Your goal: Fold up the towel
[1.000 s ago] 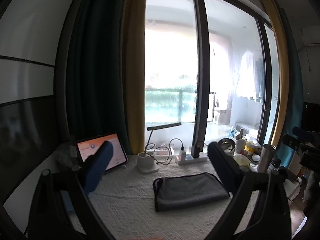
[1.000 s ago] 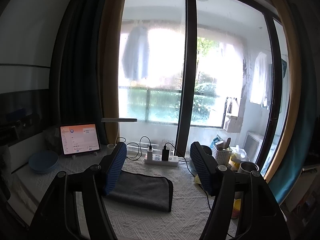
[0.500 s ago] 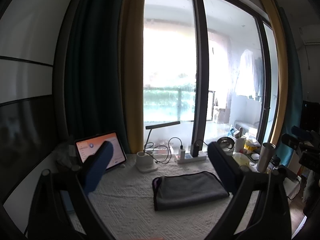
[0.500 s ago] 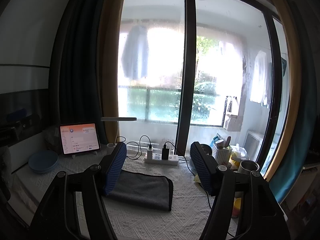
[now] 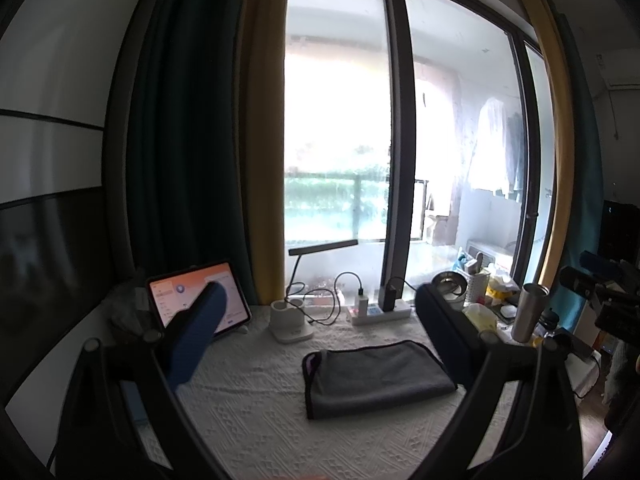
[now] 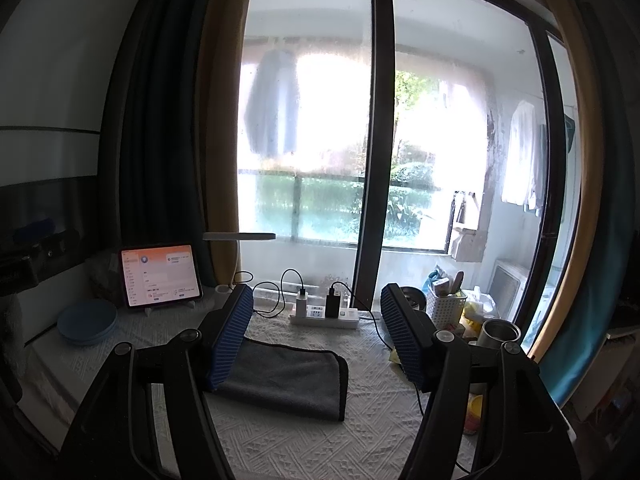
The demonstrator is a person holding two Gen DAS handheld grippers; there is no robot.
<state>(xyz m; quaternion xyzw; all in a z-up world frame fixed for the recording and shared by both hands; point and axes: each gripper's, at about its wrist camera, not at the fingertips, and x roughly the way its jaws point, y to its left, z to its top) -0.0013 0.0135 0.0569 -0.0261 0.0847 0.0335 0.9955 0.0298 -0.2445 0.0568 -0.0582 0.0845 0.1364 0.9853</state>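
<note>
folded towel on the window table, both tools wide apart

tall glass doors fill the back of both views, with dark and yellow curtains at their sides and a white patterned tablecloth [image 5: 248,396] across the lower part of each frame. we see the grey towel [image 5: 376,376] lying flat and already folded on that cloth, in the lower centre-right of the left wrist view. its long axis runs roughly left to right across the frame, with the right end tilted slightly away toward the window; the dark-trimmed rounded end points to the left. in the right wrist view the towel [image 6: 286,376] sits lower centre, its dark-edged end pointing right and its left part hidden behind one blue pad.

we hold the left gripper [image 5: 320,314] above the table with its fingers spread wide, nothing between them; the towel lies beyond, apart from the pads. our right gripper [image 6: 316,320] is likewise spread wide with nothing clamped. we cannot tell whether its left pad touches the towel or merely overlaps it in view.

behind the towel, near the glass, stand a white power strip [image 6: 324,316] with plugs and cables, a lit tablet [image 6: 160,276] at left, and a blue plate [image 6: 87,322] lower left of it. a steel cup [image 5: 528,312] stands at right.
</note>
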